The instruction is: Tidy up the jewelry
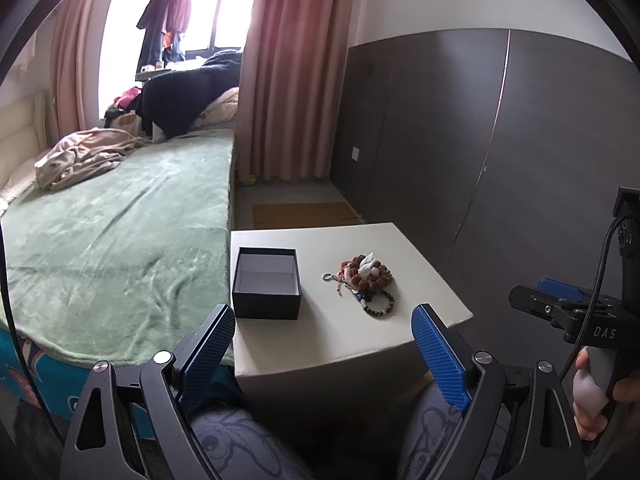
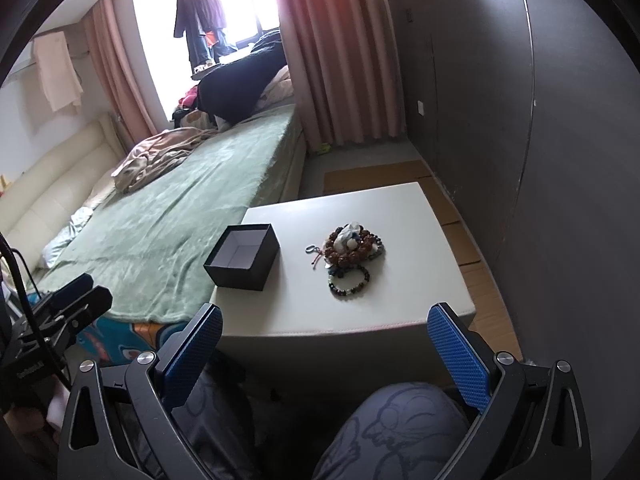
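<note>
Both the left tool (image 1: 323, 332) and right tool (image 2: 325, 330) gape empty while the light, limp, tangle-prone bead bracelets (image 2: 348, 254) probably want pinching one strand at a time.

We see a pale table (image 2: 360, 312) standing beside the bed. On it an open dark box (image 2: 243, 257) sits near the left edge, and a heap of bead bracelets (image 2: 351, 254) lies apart to its right.
</note>
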A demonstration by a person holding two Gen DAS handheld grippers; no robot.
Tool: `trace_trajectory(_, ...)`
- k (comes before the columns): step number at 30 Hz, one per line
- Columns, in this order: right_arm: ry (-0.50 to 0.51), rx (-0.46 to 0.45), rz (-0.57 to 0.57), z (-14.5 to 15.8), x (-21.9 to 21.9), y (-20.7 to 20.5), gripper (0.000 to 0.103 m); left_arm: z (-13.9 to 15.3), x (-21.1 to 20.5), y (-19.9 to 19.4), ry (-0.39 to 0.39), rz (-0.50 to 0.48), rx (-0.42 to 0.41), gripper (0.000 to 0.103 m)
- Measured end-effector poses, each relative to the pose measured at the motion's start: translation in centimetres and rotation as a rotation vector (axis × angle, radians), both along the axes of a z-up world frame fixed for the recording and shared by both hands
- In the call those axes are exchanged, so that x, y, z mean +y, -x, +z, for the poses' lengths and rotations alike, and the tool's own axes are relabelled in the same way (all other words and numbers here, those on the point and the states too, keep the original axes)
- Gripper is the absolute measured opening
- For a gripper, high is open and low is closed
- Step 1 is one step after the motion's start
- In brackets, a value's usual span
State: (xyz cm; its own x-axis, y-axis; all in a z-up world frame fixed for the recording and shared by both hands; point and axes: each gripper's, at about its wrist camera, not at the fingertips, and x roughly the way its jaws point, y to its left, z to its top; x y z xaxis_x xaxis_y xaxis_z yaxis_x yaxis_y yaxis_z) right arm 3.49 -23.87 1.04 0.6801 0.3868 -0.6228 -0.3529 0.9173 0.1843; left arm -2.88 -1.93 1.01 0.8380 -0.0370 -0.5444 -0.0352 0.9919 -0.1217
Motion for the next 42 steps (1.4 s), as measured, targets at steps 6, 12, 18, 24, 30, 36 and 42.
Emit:
trace_trajectory(6, 0.007, -0.001, -0.005, -0.1, -0.1, 0.0, 0.103, -0.2, 0.9, -0.2, 0.011, 0.003, -0.003, 0.090)
trace_trajectory(12, 0.021, -0.017, 0.000, 0.2, 0.0, 0.1, 0.103, -0.1, 0.6, 0.1, 0.008, 0.002, 0.000, 0.090)
trace_trajectory(18, 0.017, -0.018, 0.002, 0.3, 0.1, 0.3, 0.103, -0.1, 1.2, 0.0, 0.012, 0.003, -0.003, 0.090)
trace_trajectory(24, 0.019, -0.018, -0.004, 0.4, 0.1, 0.4, 0.103, 0.1, 1.4, 0.1, 0.017, 0.000, 0.004, 0.090)
trace_trajectory(30, 0.020, -0.018, -0.003, 0.4, 0.0, 0.3, 0.103, 0.2, 1.5, 0.1, 0.018, -0.002, 0.006, 0.090)
trace_trajectory(36, 0.015, -0.016, 0.001, 0.5, -0.1, 0.2, 0.103, 0.4, 1.5, 0.1, 0.019, 0.000, 0.006, 0.090)
trace_trajectory(42, 0.009, -0.020, 0.014, 0.9, -0.4, 0.1, 0.103, 0.6, 1.6, 0.3, 0.021, 0.001, 0.009, 0.090)
